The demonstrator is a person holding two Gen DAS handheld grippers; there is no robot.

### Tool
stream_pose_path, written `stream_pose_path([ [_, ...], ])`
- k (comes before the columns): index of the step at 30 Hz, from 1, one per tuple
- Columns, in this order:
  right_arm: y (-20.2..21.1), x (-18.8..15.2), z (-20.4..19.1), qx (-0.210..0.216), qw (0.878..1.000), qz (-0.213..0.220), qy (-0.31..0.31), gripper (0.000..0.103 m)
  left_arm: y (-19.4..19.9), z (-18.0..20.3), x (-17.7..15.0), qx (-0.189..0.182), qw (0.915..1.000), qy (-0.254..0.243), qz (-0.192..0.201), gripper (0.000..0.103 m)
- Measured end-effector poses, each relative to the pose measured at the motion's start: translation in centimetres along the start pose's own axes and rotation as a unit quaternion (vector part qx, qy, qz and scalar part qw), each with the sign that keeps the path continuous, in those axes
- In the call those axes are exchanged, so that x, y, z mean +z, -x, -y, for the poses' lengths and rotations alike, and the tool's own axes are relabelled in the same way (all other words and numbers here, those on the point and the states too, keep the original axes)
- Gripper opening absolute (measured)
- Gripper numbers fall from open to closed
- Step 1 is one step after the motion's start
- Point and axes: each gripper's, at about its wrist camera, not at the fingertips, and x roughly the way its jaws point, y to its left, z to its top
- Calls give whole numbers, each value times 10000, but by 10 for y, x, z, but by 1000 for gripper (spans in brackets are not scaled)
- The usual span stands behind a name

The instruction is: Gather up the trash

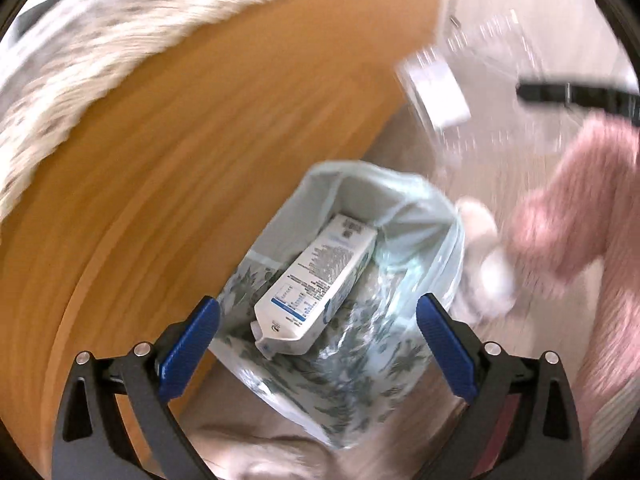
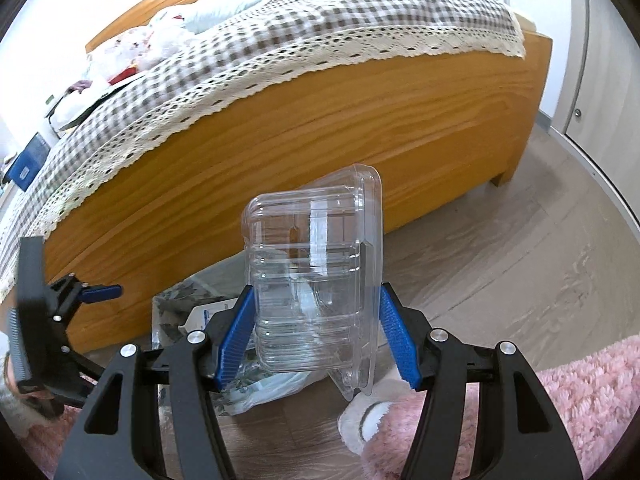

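A wooden bed frame [image 2: 360, 120], smooth and orange-grained, carries a checked coverlet with a lace hem [image 2: 280, 60]. On the wood-look floor at the foot of its side board sits a patterned trash bin [image 1: 360, 392], lined with a thin pale plastic bag [image 1: 400, 200] so waste can drop in. A white carton [image 1: 316, 280] already lies slanted inside. The left gripper [image 1: 318, 348] hangs above it, jaws wide and empty. The right gripper [image 2: 316, 336] clamps a clear, ribbed plastic clamshell container [image 2: 312, 264] on edge, above the bin's near side.

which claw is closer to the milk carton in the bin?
Left. The left claw hangs open right above the milk carton in the bin; the right claw, gripping a clear plastic box, is off to one side.
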Motion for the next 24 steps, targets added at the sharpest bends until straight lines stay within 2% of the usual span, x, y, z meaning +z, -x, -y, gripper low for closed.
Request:
stream_pose_path([
  [7, 1, -7, -15, -20, 9992, 67, 391, 60, 41, -12, -16, 372, 9951, 809, 431, 95],
  [11, 2, -11, -25, -105, 9981, 99, 602, 60, 61, -24, -30, 430, 9884, 1318, 613, 95],
  [15, -1, -14, -31, -164, 9965, 72, 822, 60, 71, -36, -46, 392, 9813, 1775, 627, 95],
  [18, -1, -15, -38, -196, 9943, 84, 1043, 60, 73, -41, -58, 343, 9781, 1936, 683, 95],
  [24, -8, -22, -56, -189, 9898, 25, 1414, 60, 72, -44, -66, 424, 9782, 1903, 722, 95],
])
